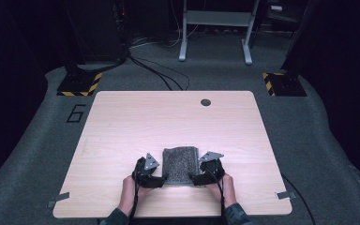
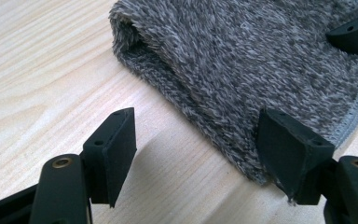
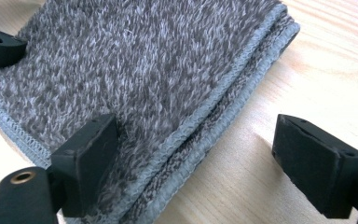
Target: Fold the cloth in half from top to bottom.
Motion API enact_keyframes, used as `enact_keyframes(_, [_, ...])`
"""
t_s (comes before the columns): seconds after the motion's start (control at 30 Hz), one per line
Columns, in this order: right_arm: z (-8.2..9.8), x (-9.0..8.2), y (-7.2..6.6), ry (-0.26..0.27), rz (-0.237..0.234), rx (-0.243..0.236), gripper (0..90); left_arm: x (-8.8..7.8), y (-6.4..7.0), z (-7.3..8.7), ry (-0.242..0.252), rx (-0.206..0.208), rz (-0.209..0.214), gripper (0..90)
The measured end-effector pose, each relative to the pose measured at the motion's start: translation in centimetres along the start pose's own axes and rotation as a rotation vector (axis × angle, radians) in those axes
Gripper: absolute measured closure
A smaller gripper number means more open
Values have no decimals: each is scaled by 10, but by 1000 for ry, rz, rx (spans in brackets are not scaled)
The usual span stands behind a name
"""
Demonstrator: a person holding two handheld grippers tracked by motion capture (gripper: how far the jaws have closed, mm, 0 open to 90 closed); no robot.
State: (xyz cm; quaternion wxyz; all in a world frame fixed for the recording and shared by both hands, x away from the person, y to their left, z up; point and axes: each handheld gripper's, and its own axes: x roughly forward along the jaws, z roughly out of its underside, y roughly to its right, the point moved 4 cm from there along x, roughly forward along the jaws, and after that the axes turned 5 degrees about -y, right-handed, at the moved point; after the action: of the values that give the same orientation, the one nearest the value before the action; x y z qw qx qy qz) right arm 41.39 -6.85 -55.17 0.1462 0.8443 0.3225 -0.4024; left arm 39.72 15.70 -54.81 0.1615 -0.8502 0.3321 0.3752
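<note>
On near middle of desk [image 1: 122, 122], folded grey towel [image 1: 179, 164] lies flat, fluffy side up, stitched hem along near edge and right side. Left gripper [image 1: 161, 178] at towel's near left corner: jaws released, one jaw over towel edge, other over bare wood, nothing pinched. Right gripper [image 1: 196, 178] at near right corner: jaws released too, one on towel, other beside folded layers. Hands behind both grippers, near desk's front edge.

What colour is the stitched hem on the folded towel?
Light grey, paler than the mottled grey-brown pile of the towel. The hem shows best in the right gripper view.
</note>
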Motion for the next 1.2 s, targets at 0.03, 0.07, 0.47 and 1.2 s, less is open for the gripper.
enact_keyframes(0.03, [0,0,0,-5,-3,-4,143,0,0,0,5,-9,-7,282])
enact_keyframes(0.07, [0,-1,0,3,-9,-1,139,0,-1,0,11,-13,-5,275])
enact_keyframes(0.47, [11,-36,19,96,5,85,78,-31,-21,9,64,-90,-58,128])
enact_keyframes(1.2, [92,-69,90,31,222,242,13,-49,-76,69,1,-259,-208,58])
